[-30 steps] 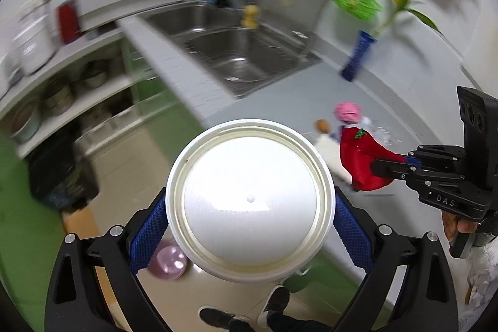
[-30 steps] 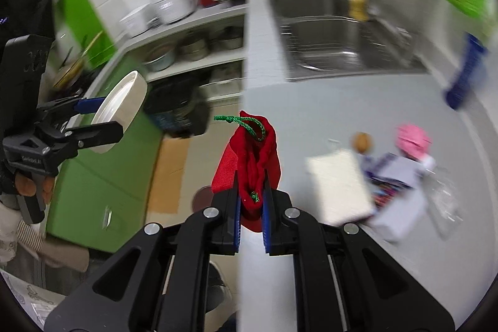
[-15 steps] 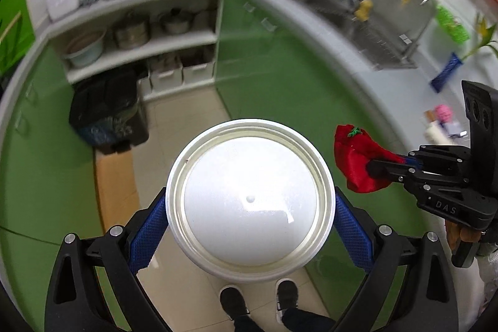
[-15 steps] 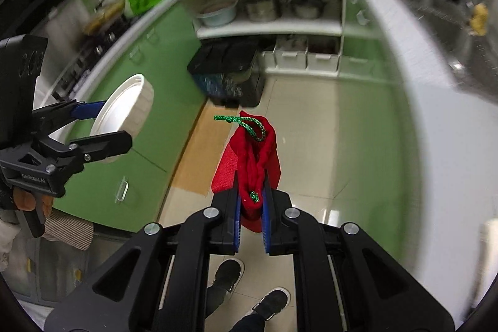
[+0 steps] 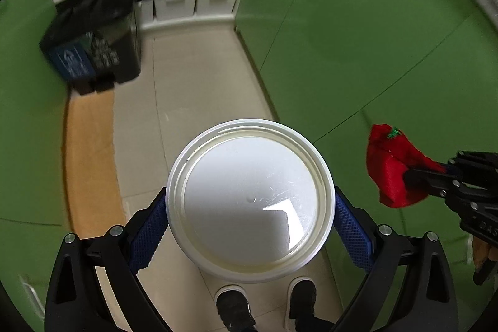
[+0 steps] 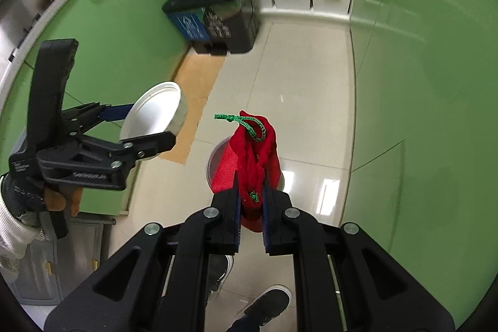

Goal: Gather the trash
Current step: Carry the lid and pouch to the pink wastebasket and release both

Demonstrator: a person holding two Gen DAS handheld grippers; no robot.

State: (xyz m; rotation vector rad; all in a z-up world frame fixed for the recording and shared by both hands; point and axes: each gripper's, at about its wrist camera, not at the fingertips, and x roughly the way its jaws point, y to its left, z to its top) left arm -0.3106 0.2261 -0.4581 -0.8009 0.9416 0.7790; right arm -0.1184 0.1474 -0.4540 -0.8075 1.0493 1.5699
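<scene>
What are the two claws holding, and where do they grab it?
The left claw squeezes a round white lid by its opposite edges. The right claw pinches a red cloth pouch near its lower end.

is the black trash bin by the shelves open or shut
Cannot tell: the black trash bin on the floor is motion-blurred in both views, so its lid position is unclear.

Tiled floor (image 6: 298, 89) open between green cabinets (image 6: 420, 67); bin (image 6: 214, 21) beyond.
</scene>
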